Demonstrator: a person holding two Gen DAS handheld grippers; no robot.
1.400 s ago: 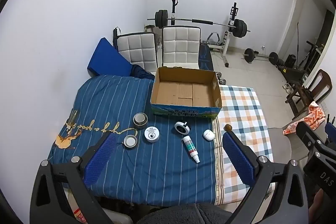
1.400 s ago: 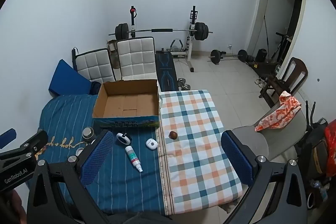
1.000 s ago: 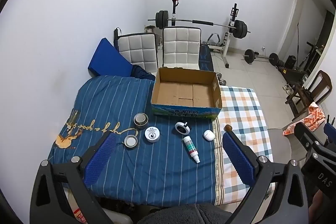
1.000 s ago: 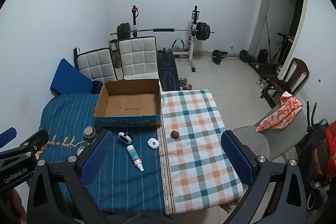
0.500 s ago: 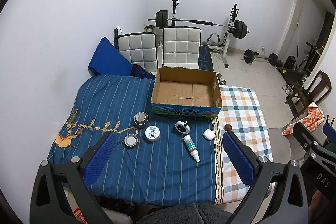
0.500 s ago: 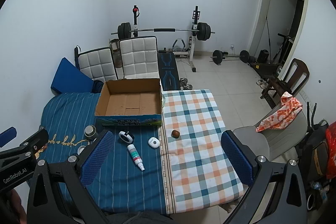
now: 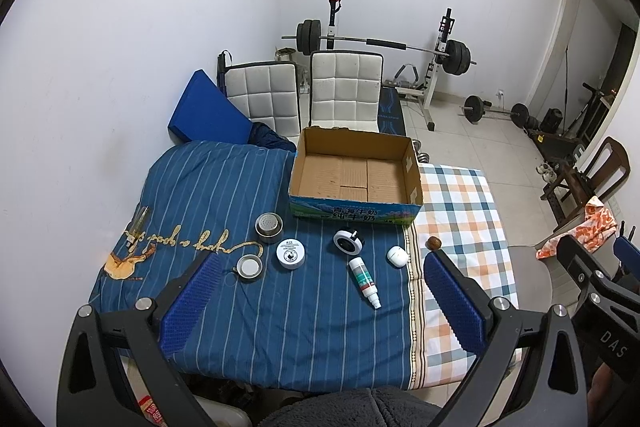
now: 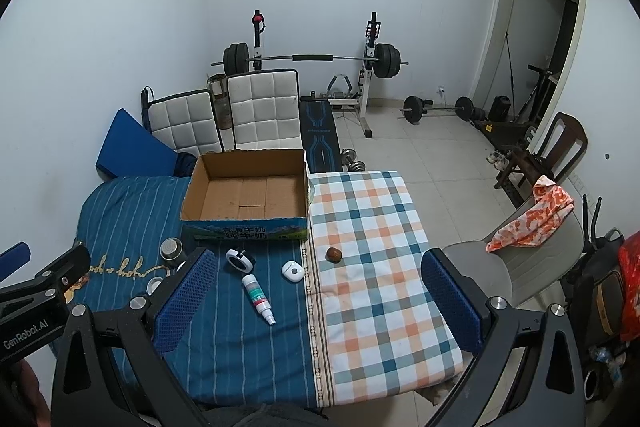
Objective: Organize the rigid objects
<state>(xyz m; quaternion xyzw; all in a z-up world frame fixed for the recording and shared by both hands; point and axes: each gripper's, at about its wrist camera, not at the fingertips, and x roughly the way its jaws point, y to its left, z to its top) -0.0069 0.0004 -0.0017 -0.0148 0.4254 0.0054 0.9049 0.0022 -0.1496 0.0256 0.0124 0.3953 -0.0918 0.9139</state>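
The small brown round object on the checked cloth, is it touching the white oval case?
Apart. In the right wrist view, the small brown round object lies on the checked cloth, while the white oval case lies on the blue striped cloth, with the seam between them.

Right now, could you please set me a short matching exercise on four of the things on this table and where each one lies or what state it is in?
Things:
1. cardboard box
2. brown nut
3. spray bottle
4. left gripper

Places or states:
A. lying on its side on the blue striped cloth
B. open, holding nothing
C. empty, open at the top, at the far side of the table
D. alone on the checked cloth

Pairs: 1-C, 2-D, 3-A, 4-B
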